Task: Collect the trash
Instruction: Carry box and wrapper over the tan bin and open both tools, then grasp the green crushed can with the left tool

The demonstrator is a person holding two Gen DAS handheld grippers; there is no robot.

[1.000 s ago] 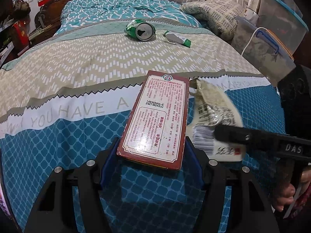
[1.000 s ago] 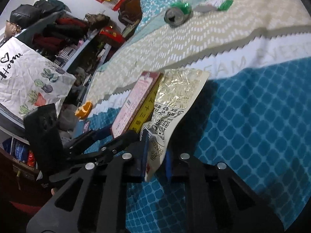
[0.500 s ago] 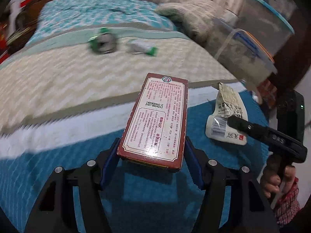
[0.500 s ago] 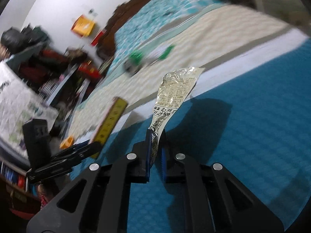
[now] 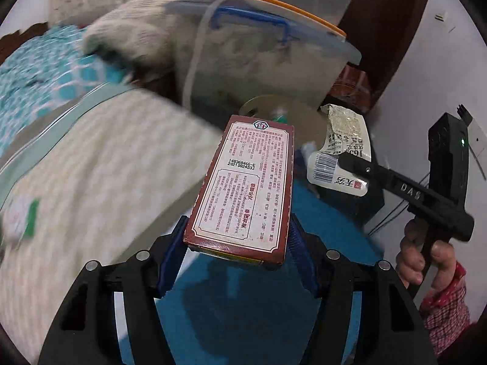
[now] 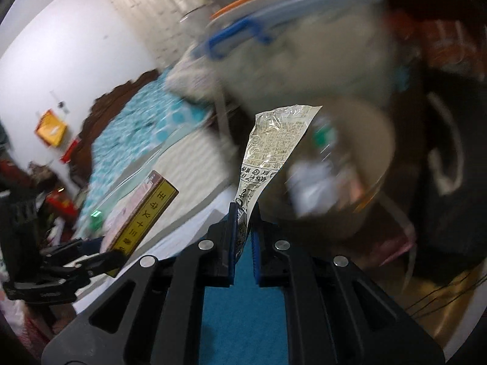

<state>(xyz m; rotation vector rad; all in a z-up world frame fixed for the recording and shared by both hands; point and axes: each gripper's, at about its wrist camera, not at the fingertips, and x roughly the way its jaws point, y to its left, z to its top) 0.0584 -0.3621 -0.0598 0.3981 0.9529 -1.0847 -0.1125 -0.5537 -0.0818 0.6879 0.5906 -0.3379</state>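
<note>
Change: both claws swung off the bed toward the bin — can gone from view.
Left claw: clamped on box.
Right claw: clamped on wrapper.
Around: storage tub far behind.

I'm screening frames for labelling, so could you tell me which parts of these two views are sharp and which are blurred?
Left wrist view: box and left gripper sharp, bedspread smeared.
Right wrist view: wrapper and right gripper crisp, storage bin and bucket streaked.
</note>
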